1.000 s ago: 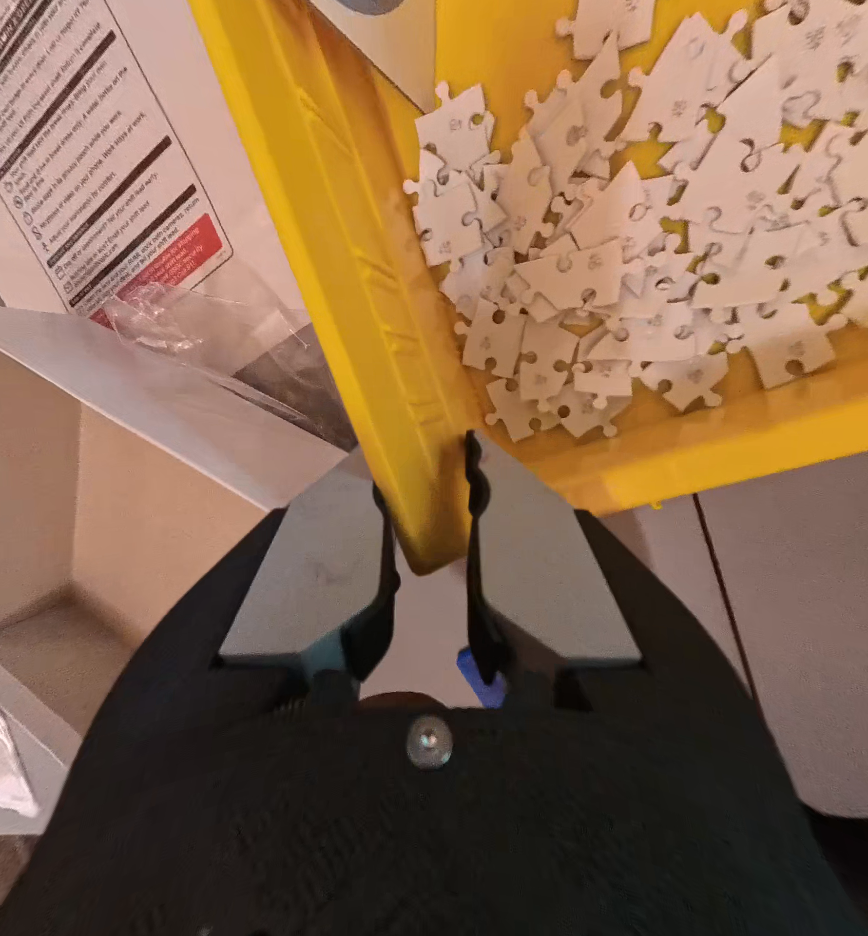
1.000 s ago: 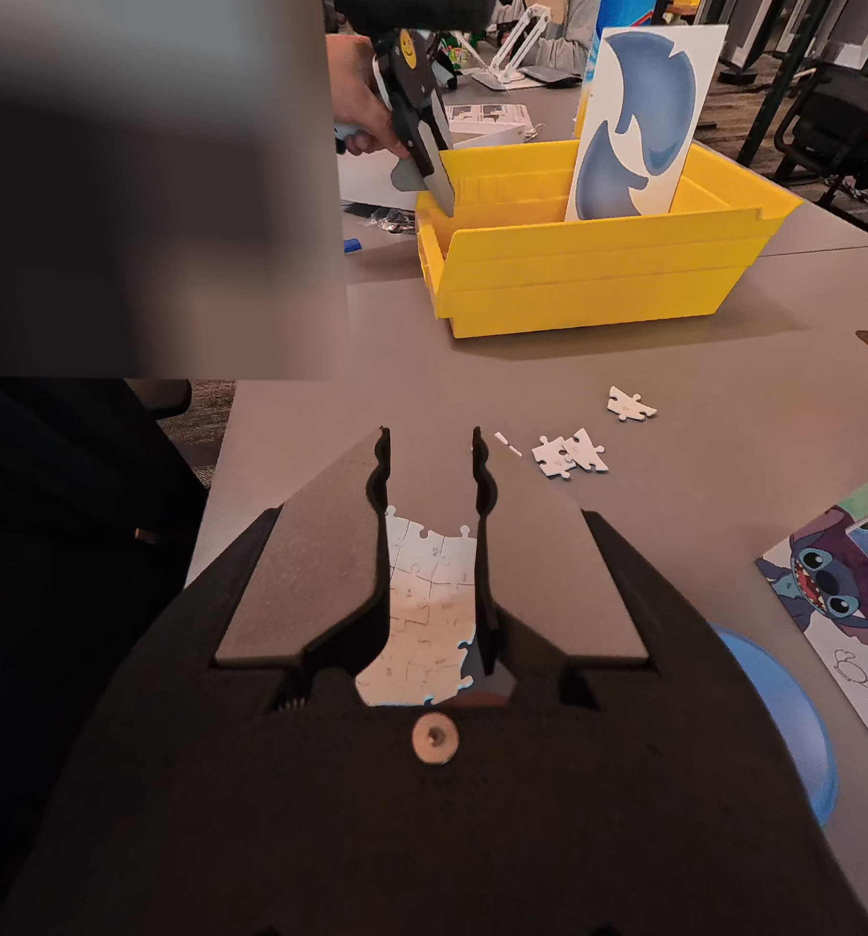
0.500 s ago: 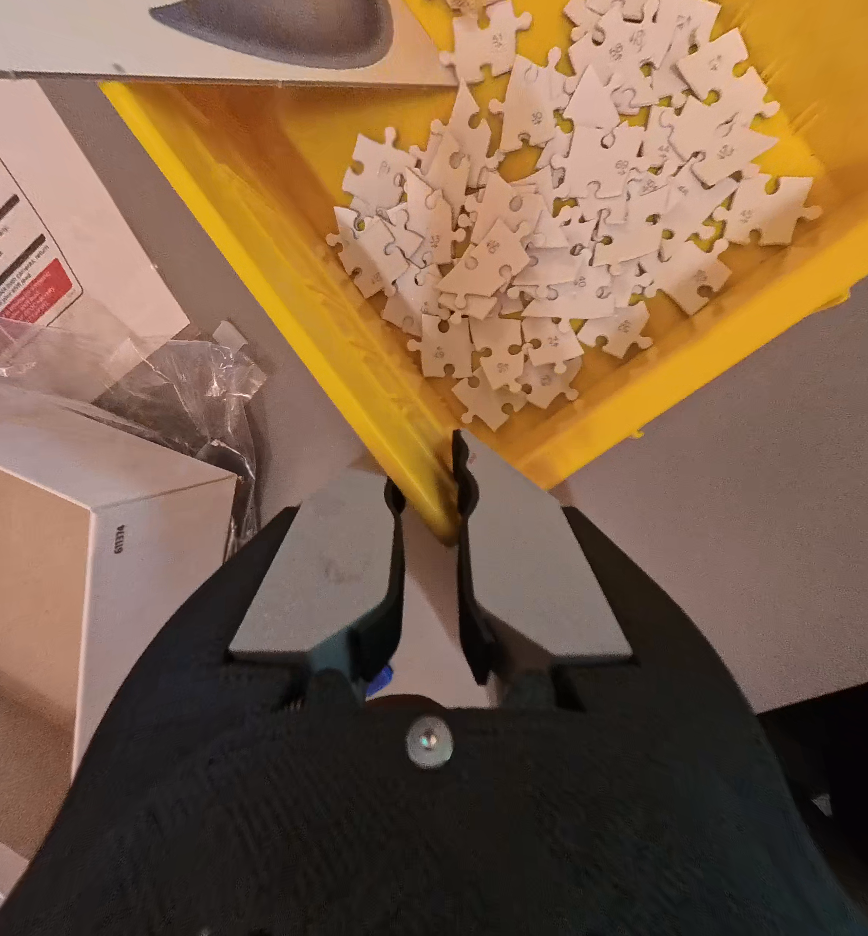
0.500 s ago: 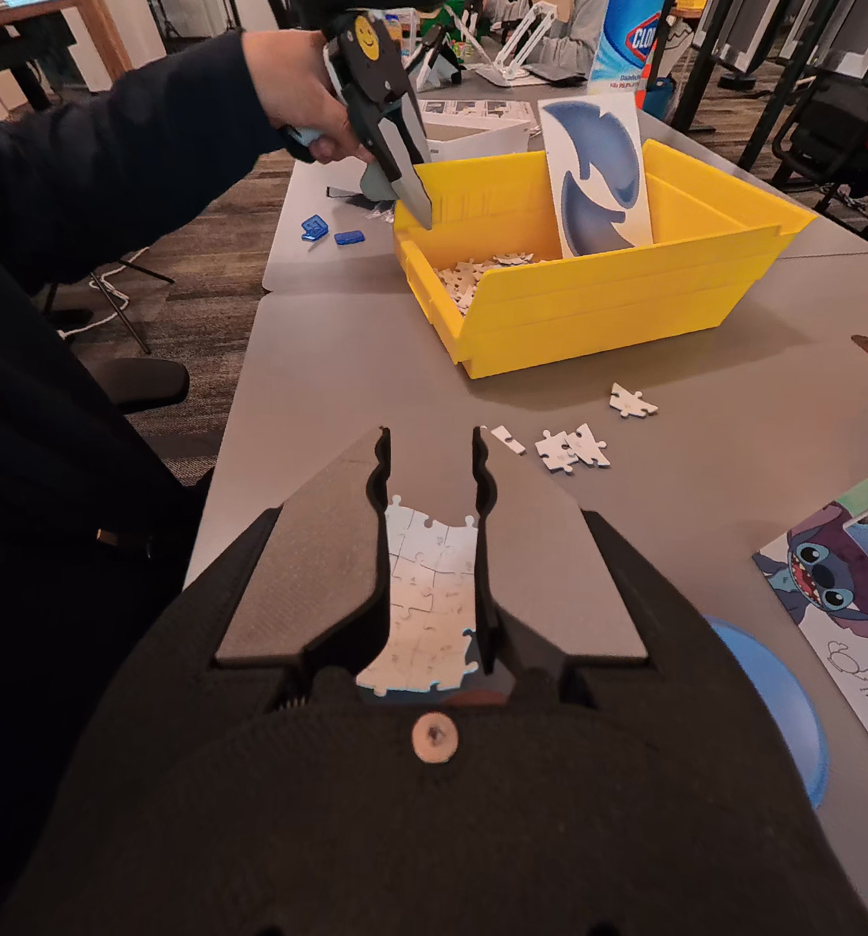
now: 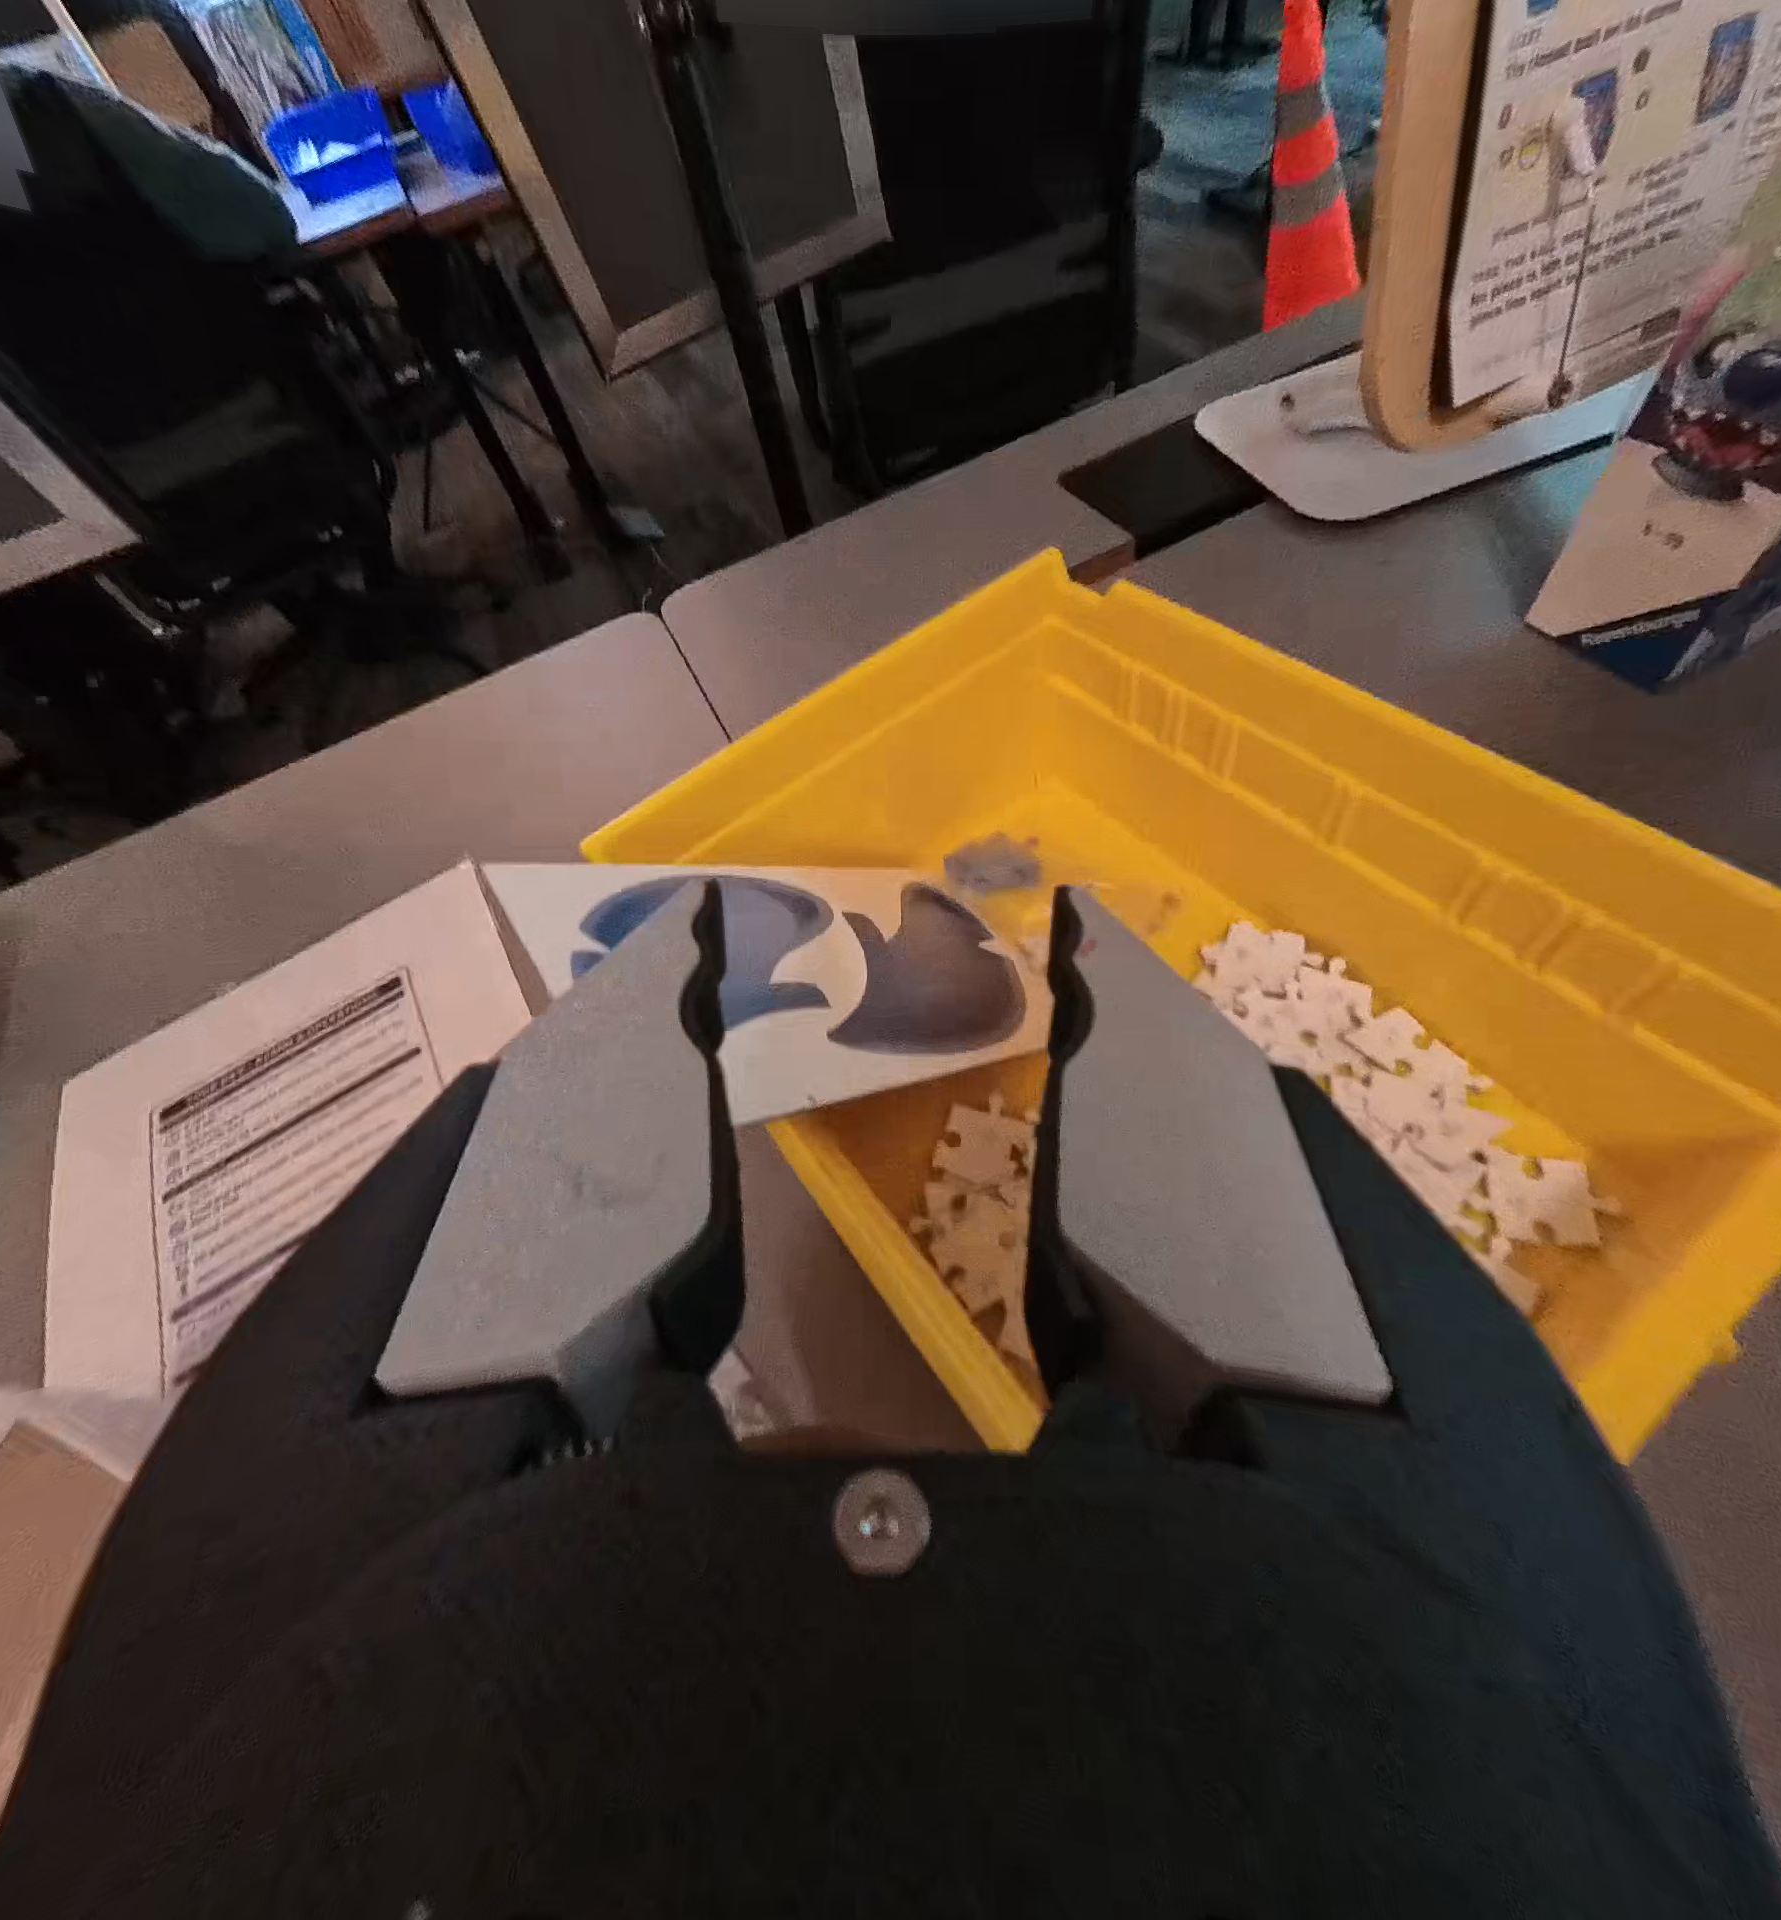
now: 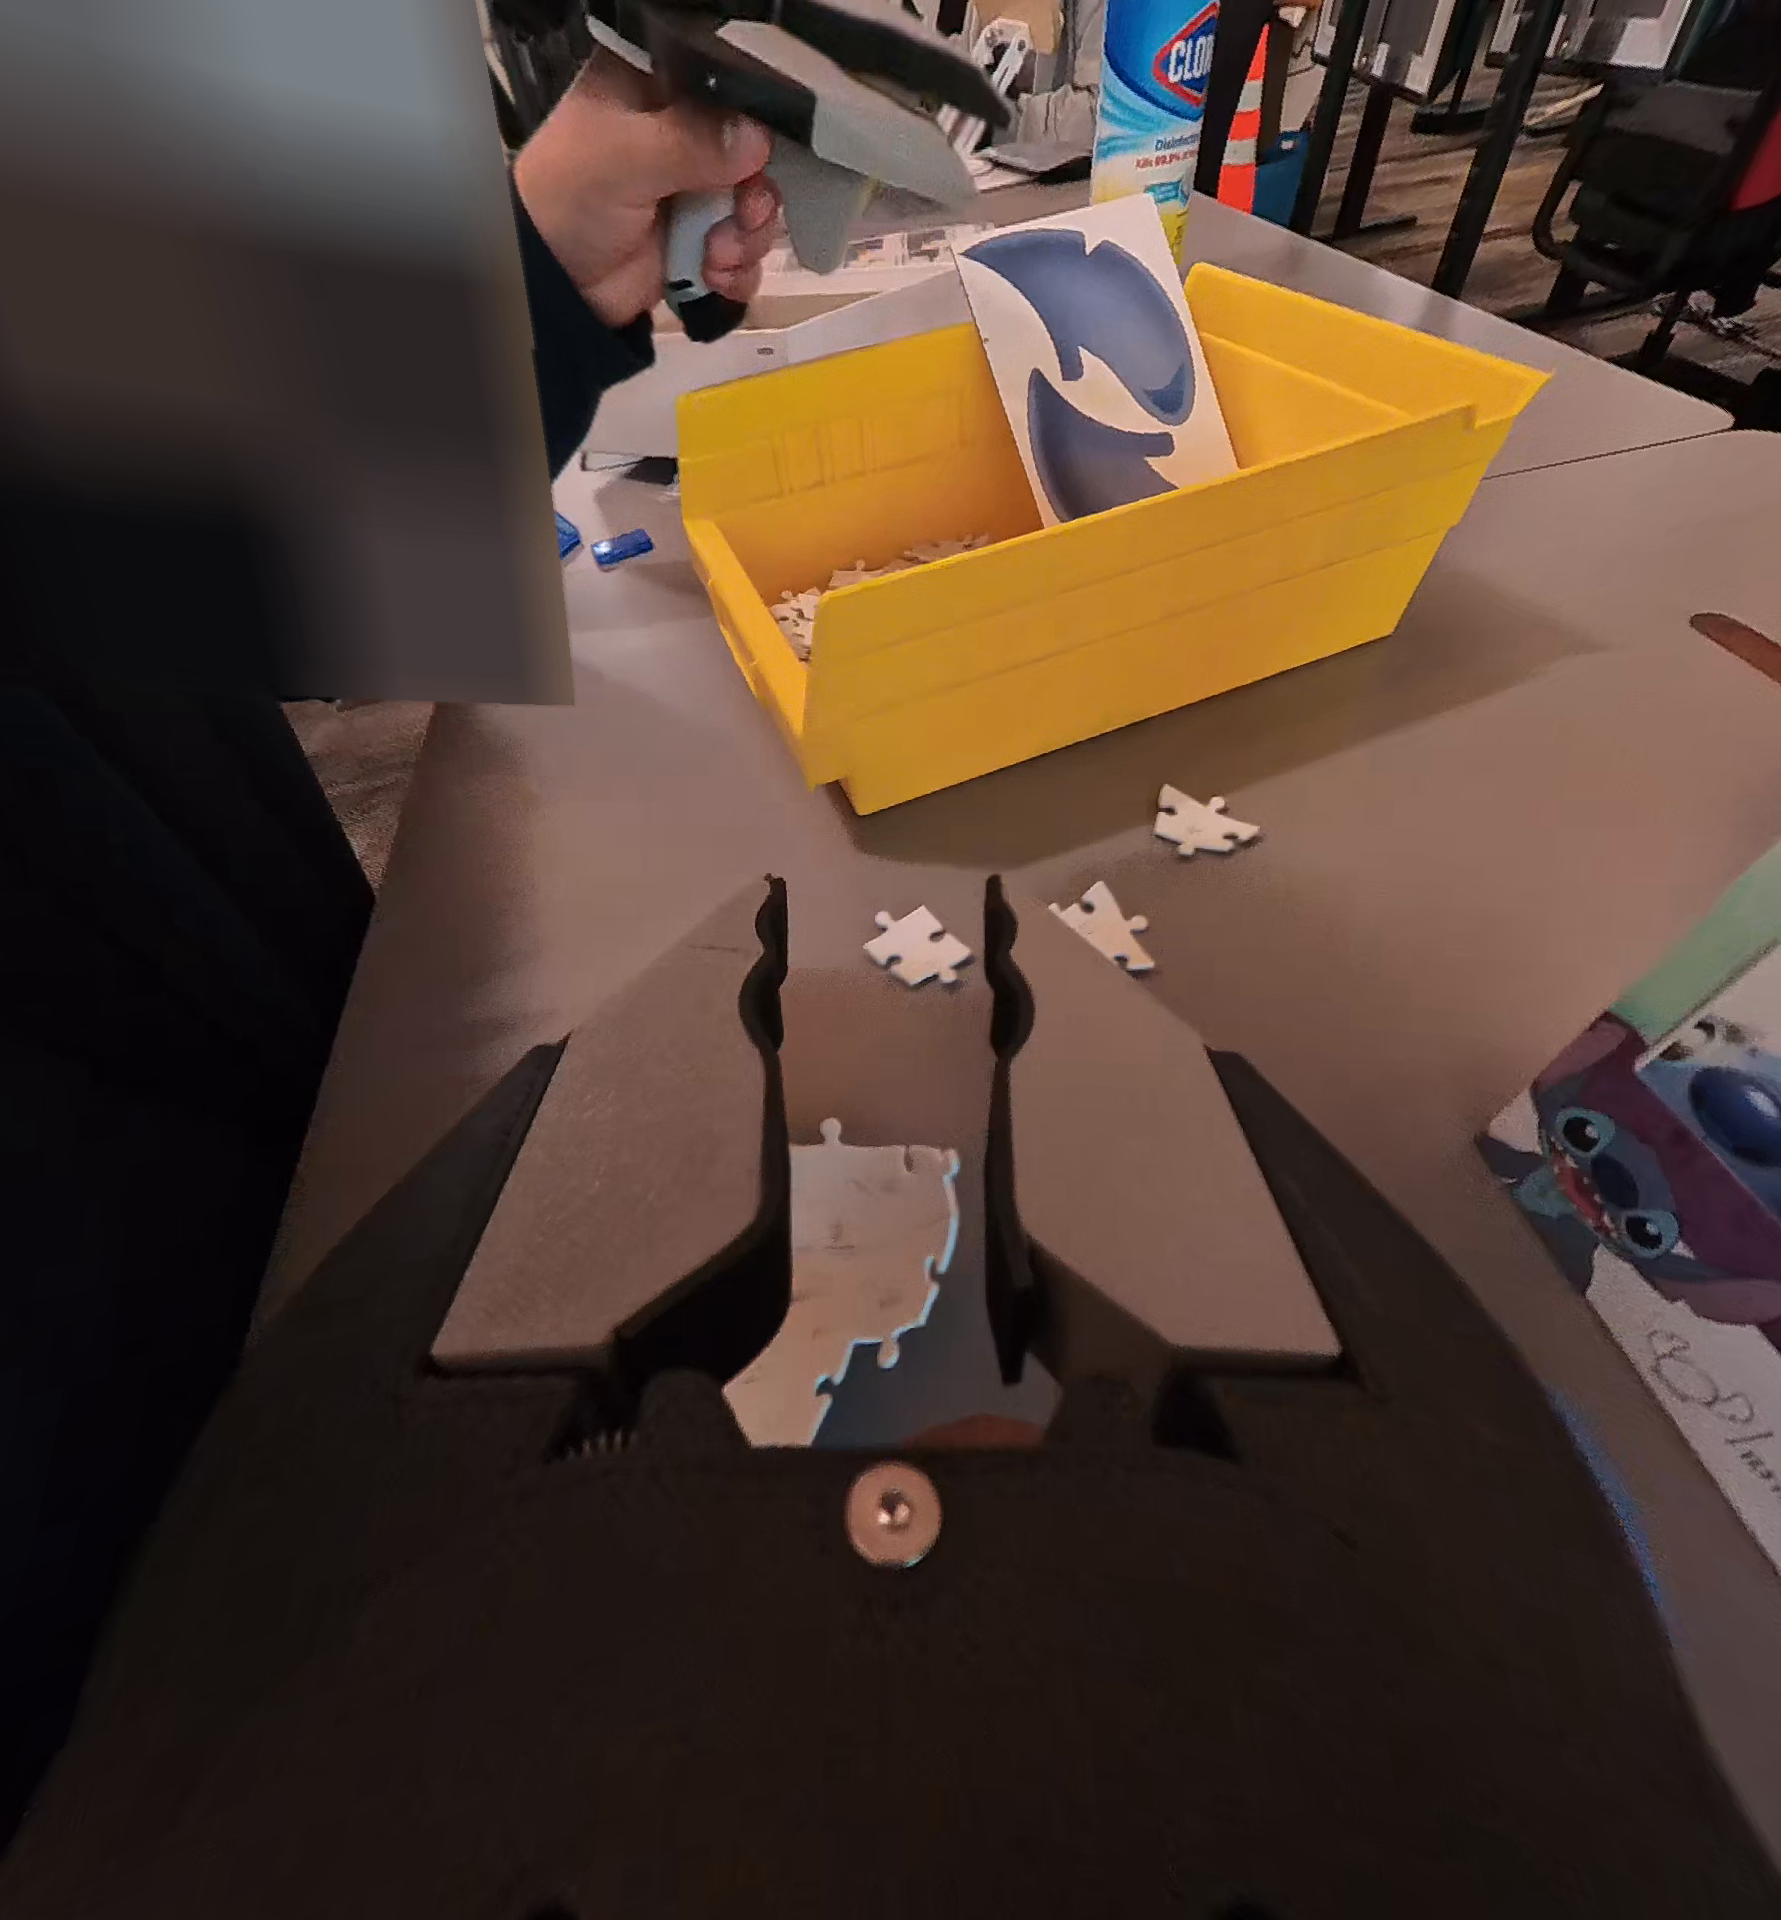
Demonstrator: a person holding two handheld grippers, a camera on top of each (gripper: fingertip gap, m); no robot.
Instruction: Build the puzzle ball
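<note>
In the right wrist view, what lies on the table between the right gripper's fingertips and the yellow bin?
Loose white puzzle pieces on bare grey table, between the right gripper and the yellow bin, in the right wrist view.

Dim indoor light, blurry bkgd, fisheye edges

Yellow bin [image 6: 1125, 634] open-topped; its left half is free down to the loose white pieces [image 5: 1385, 1060], but a blue-and-white card [image 6: 1094, 353] leans inside toward the far wall, blocking the middle. Grey table [image 6: 605, 831] bare near the bin's left corner. Three stray pieces [image 6: 917, 945] dot the near strip; printed sheet [image 6: 1696, 1195] fills the right edge.
</note>
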